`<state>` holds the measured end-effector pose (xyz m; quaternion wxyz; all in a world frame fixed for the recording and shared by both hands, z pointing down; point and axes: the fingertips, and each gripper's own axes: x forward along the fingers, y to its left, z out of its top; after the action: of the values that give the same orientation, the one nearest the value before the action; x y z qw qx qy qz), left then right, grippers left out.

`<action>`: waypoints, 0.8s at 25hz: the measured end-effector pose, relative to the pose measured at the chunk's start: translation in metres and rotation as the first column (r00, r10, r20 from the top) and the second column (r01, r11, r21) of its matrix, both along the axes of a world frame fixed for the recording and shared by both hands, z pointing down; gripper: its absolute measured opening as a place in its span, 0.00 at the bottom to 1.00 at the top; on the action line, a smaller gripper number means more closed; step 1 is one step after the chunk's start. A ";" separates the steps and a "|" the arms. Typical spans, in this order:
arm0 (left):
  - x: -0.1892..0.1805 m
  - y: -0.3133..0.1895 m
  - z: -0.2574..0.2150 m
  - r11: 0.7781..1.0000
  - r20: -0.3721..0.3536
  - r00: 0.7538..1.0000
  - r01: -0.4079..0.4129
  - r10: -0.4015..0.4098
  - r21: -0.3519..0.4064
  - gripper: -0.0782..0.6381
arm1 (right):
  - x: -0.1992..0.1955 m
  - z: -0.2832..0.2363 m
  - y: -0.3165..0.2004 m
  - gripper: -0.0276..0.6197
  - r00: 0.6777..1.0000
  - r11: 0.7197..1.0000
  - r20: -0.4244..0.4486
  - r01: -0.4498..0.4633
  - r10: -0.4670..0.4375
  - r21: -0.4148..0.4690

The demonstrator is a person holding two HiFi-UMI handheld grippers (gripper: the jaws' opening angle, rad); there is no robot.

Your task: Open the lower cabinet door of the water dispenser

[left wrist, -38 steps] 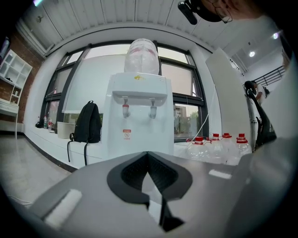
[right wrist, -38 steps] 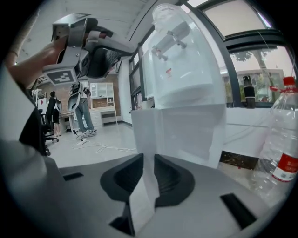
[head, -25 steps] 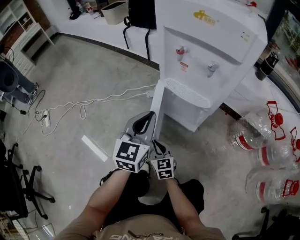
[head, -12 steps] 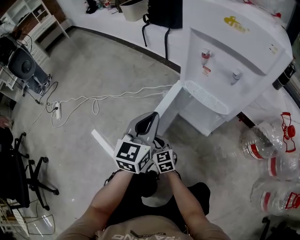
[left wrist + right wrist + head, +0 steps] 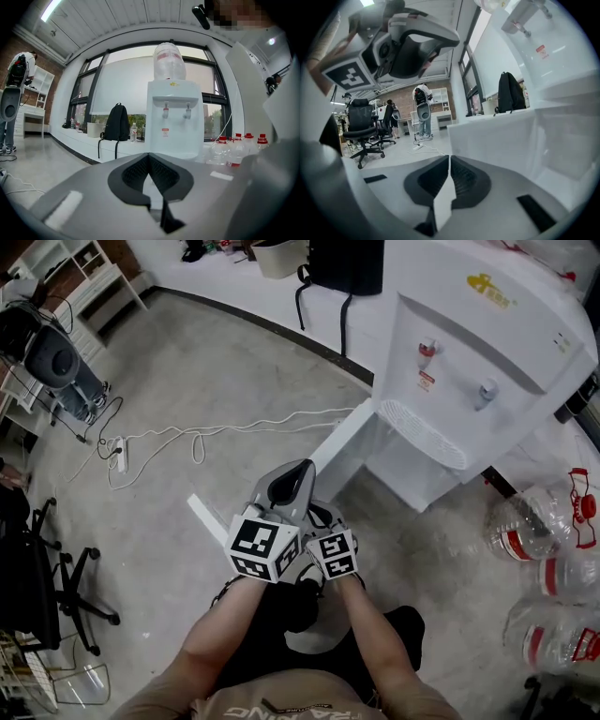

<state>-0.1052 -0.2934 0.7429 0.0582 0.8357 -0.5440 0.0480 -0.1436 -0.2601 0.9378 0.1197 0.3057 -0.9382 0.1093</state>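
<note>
Head view: left gripper [image 5: 300,471], right gripper [image 5: 324,517] closed, empty; cabinet door [image 5: 339,444] farther off.

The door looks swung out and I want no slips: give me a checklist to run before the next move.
1. The lower cabinet door is swung out from the water dispenser: ok.
2. The left gripper has its jaws together, with nothing between them: ok.
3. The right gripper has its jaws together: ok.
4. The right gripper grips the door's free edge, which stands just beyond its tips: cannot tell.
5. The white cable on the floor lies apart from both grippers: ok.
6. The bottles lie right of the dispenser, away from the door: ok.
</note>
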 end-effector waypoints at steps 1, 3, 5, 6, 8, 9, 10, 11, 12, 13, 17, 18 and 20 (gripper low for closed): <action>0.004 0.000 0.000 1.000 0.006 1.000 -0.009 0.009 0.005 0.12 | 0.005 -0.003 0.001 0.07 1.000 1.000 -0.001 -0.007 0.007 0.005; 0.016 0.000 0.001 1.000 0.019 0.999 -0.027 0.026 0.009 0.12 | 0.021 -0.010 0.003 0.06 1.000 1.000 -0.009 -0.024 0.024 0.010; 0.029 -0.002 0.001 0.999 0.007 0.999 -0.044 0.044 0.008 0.12 | 0.042 -0.019 0.003 0.06 0.999 0.999 -0.006 -0.051 0.051 0.020; 0.037 -0.003 -0.001 0.998 -0.003 0.998 -0.057 0.057 0.012 0.12 | 0.053 -0.023 0.003 0.06 0.997 0.997 -0.007 -0.071 0.071 0.025; 0.055 -0.002 -0.005 0.995 0.004 0.996 -0.092 0.092 0.033 0.12 | 0.078 -0.028 0.003 0.06 0.993 0.993 -0.023 -0.113 0.114 0.032; 0.064 -0.001 -0.006 0.993 0.025 0.994 -0.109 0.108 0.046 0.12 | 0.091 -0.029 0.004 0.06 0.990 0.990 -0.033 -0.134 0.135 0.033; 0.072 -0.001 -0.005 0.991 0.050 0.991 -0.124 0.121 0.055 0.12 | 0.104 -0.030 0.004 0.06 0.987 0.987 -0.041 -0.155 0.156 0.034; 0.079 -0.002 -0.003 0.989 0.071 0.989 -0.136 0.132 0.060 0.12 | 0.117 -0.031 0.004 0.06 0.982 0.983 -0.046 -0.179 0.181 0.033; 0.086 -0.004 -0.002 0.987 0.077 0.987 -0.147 0.142 0.059 0.12 | 0.130 -0.032 0.005 0.06 0.977 0.978 -0.050 -0.207 0.209 0.033; 0.093 -0.005 -0.001 0.986 0.068 0.986 -0.157 0.153 0.055 0.12 | 0.144 -0.033 0.005 0.06 0.969 0.971 -0.053 -0.238 0.240 0.034; 0.126 -0.009 0.000 0.977 0.024 0.978 -0.209 0.208 0.041 0.12 | 0.198 -0.041 0.008 0.06 0.931 0.932 -0.048 -0.361 0.363 0.039; 0.135 -0.010 0.001 0.975 0.018 0.976 -0.219 0.219 0.037 0.12 | 0.212 -0.044 0.006 0.06 0.917 0.918 -0.047 -0.394 0.396 0.040; 0.151 -0.015 0.003 0.970 0.004 0.970 -0.244 0.244 0.012 0.12 | 0.240 -0.055 0.003 0.06 0.884 0.885 -0.041 -0.464 0.465 0.036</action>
<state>0.0457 -0.3079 0.7461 0.0457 0.8966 -0.4374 0.0525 0.0964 -0.2569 0.8829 0.1091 0.5252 -0.8360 0.1157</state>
